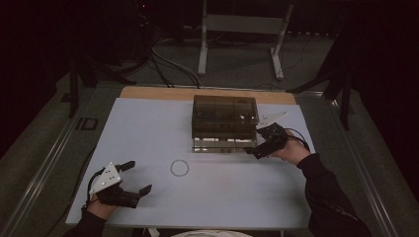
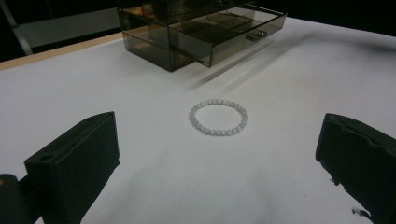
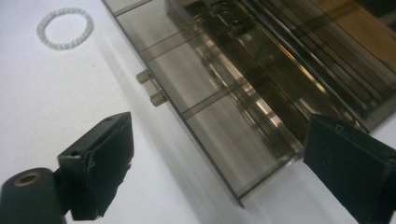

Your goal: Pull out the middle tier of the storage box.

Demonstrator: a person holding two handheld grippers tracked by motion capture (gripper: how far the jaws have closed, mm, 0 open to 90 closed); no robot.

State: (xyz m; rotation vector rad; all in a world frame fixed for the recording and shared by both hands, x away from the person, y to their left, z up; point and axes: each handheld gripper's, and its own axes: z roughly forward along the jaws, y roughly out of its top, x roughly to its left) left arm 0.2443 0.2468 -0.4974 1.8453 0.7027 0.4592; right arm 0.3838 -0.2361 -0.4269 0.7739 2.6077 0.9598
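Item 1: smoked-acrylic drawer box (image 1: 225,114), translucent brown, standing on the white bench (image 1: 148,128) toward its far edge, a little right of centre. Lowest drawer (image 1: 220,144) pulled out toward the near edge; divided into compartments; small handle (image 3: 152,87) on its front panel. In the right gripper view the drawer front runs diagonally across the frame, the compartments seen through it.

Item 2: bead bracelet (image 2: 218,117), pale whitish beads in a closed ring, lying flat on the bare bench surface near the middle, well short of the near edge. It lies apart from the drawer box, in front of the open drawer and to its left. Nothing touches it.

Item 3: left tongs (image 1: 137,176), held in the left hand (image 1: 101,207) near the near-left corner of the bench. Jaws wide apart, nothing between them; in the left gripper view the bracelet lies on the bench beyond the gap, well clear of both pads.

Item 4: right tongs (image 1: 257,144), held in the right hand (image 1: 291,150) at the right end of the open drawer. Jaws spread wide; in the right gripper view the drawer's front corner shows between them, with neither pad pressing on it. Nothing held
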